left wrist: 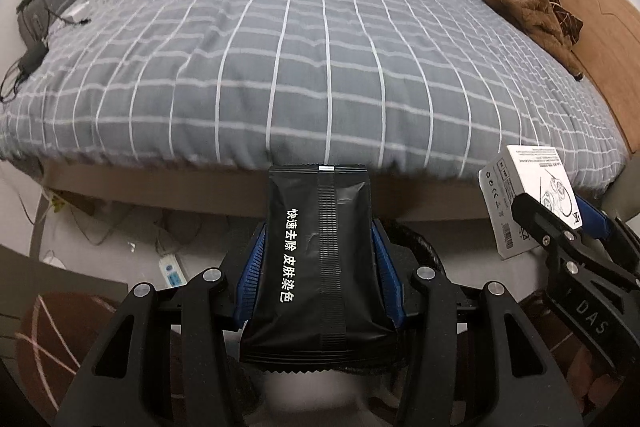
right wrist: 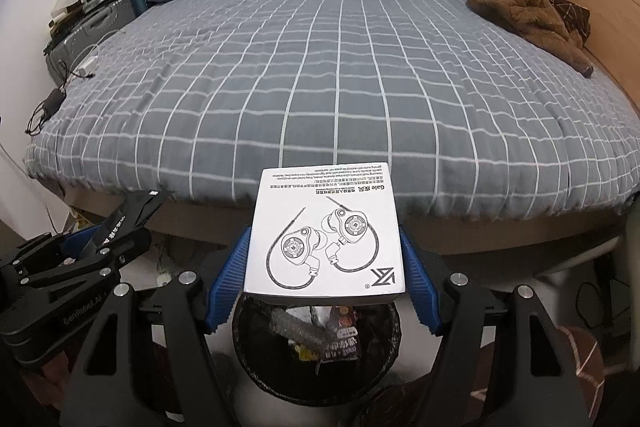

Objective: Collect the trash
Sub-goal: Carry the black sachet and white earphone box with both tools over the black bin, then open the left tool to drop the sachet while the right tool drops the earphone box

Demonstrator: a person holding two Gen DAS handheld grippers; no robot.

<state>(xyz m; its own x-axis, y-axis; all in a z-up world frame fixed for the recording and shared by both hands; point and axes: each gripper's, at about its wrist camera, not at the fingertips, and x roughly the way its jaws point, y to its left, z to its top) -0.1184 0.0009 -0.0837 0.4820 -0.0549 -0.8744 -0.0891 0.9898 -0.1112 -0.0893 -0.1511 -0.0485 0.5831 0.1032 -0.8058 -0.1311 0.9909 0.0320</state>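
Disposal step: left hand-held gripper (left wrist: 318,267) clamps a black sachet (left wrist: 320,259), right hand-held gripper (right wrist: 324,259) clamps a white earphone box (right wrist: 326,231) above the bin (right wrist: 256,367); next likely releasing both inside.

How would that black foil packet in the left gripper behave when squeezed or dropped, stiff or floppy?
Probably soft and light: the black foil packet shows creases and bulges slightly between the left gripper's blue pads, so it likely gives under pressure. Its glossy film may be slippery, though the ribbed pads should help. Dropped, it would likely flop flat rather than roll, unlike the rigid white earphone box.
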